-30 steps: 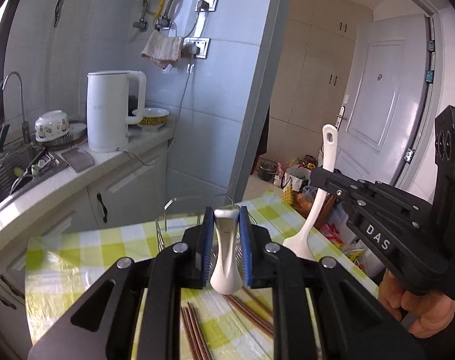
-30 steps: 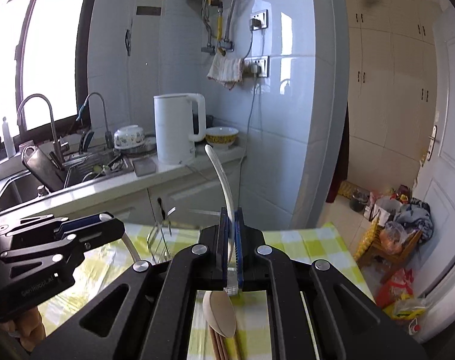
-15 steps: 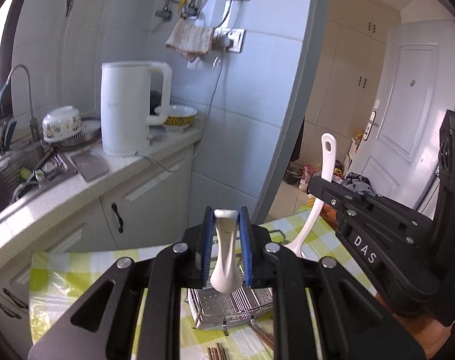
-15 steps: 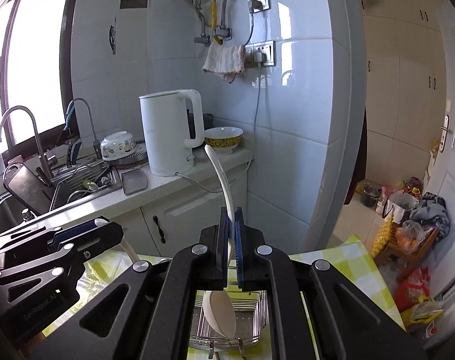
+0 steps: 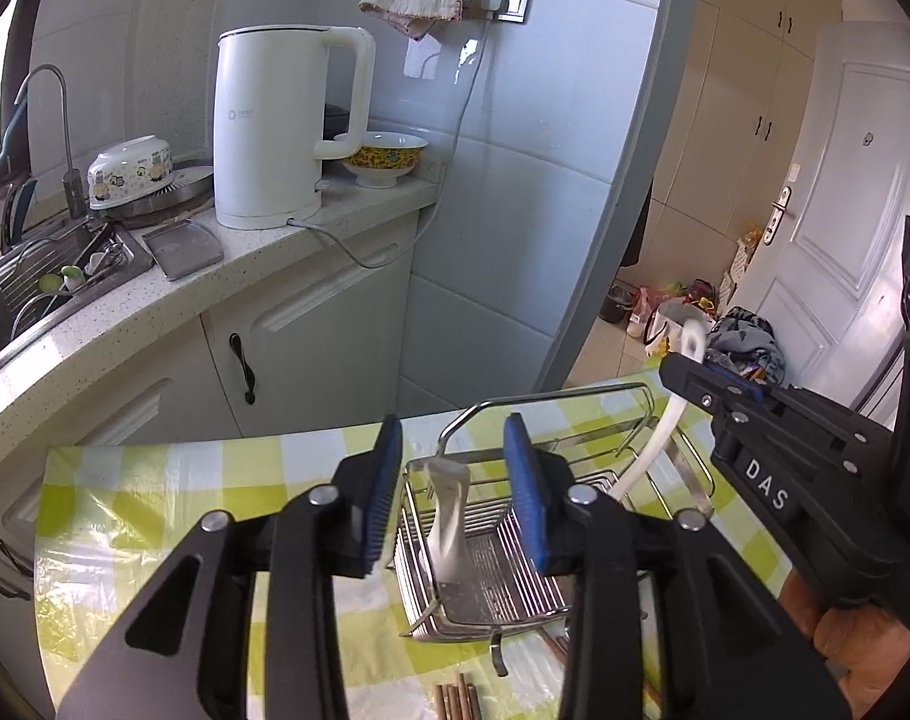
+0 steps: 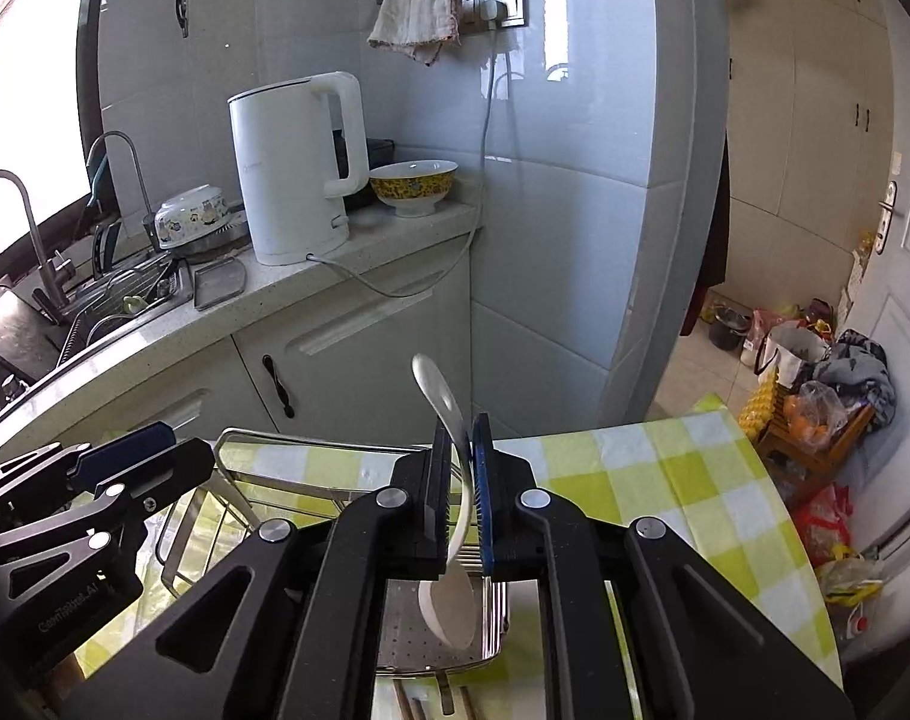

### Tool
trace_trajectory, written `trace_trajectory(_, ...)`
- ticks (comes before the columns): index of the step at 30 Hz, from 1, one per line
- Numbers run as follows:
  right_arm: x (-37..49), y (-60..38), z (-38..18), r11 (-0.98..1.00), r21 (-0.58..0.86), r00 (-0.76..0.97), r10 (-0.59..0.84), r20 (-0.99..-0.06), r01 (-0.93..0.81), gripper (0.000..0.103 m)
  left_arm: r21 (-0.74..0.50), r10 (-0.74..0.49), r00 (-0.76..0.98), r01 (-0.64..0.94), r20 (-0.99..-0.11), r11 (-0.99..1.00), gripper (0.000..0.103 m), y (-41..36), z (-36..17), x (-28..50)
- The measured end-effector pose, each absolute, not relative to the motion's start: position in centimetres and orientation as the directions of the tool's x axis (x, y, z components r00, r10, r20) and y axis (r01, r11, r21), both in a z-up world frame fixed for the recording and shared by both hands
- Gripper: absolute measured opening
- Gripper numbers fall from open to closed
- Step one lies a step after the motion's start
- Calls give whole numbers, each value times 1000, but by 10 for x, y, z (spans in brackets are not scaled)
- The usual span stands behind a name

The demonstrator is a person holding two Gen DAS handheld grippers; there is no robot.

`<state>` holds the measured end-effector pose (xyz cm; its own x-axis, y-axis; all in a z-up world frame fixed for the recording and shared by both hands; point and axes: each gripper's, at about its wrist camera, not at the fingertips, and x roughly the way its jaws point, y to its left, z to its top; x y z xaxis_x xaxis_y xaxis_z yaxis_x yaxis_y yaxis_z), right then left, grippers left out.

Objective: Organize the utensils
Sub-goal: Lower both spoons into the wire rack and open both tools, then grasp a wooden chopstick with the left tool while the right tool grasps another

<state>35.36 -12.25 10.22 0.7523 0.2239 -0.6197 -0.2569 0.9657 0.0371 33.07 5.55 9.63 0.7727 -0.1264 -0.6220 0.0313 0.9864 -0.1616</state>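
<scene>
In the left wrist view, the left gripper [image 5: 452, 495] is standing over a wire basket [image 5: 560, 414], and its fingers [image 5: 388, 492] are opening. A small white spoon [image 5: 448, 519] is between them, but the blue pads are not touching it; it is standing almost upright with its lower end inside the basket. At about 6 o'clock, just in front of the basket, the ends of some brown chopsticks [image 5: 452, 701] are lying on the table [image 5: 125, 516], which is wearing a yellow-green checked cloth.

In the right wrist view, the right gripper [image 6: 461, 483] is also over the basket [image 6: 287, 438]. Its fingers [image 6: 482, 480] are opening too, only a little, and a long white spoon [image 6: 449, 462] is between them. Its bowl is hanging low over the basket floor, and its handle is rising toward 12 o'clock. I cannot tell if the pads are touching it or not. The left gripper [image 6: 119, 468] is showing at 9 o'clock.

Farther away, toward 11 o'clock, a white kettle [image 6: 296, 171] and a yellow bowl [image 6: 413, 186] are standing on the kitchen counter [image 6: 287, 300], with the sink [image 6: 113, 300] at the left.
</scene>
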Motion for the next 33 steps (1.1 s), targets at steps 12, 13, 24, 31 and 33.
trace_trajectory(12, 302, -197, 105, 987, 32, 804, 146, -576, -157, 57, -181, -99, 802, -11, -588, 984, 45, 66, 103, 285)
trace_trajectory(13, 295, -202, 100, 988, 15, 801, 133, -584, -153, 58, -180, -95, 805, -15, -585, 984, 46, 66, 102, 277)
trace_trajectory(24, 206, -212, -9, 980, -103, 676, 42, -735, -172, 63, -190, -99, 729, -43, -678, 981, 47, 55, 18, 190)
trace_trajectory(31, 192, -213, -34, 972, -92, 620, 63, -782, -215, 63, -151, -98, 653, -25, -751, 988, 29, 43, -33, 163)
trace_trajectory(33, 193, -211, -33, 969, -102, 619, 60, -783, -223, 63, -136, -88, 640, -25, -763, 990, 26, 41, -40, 162)
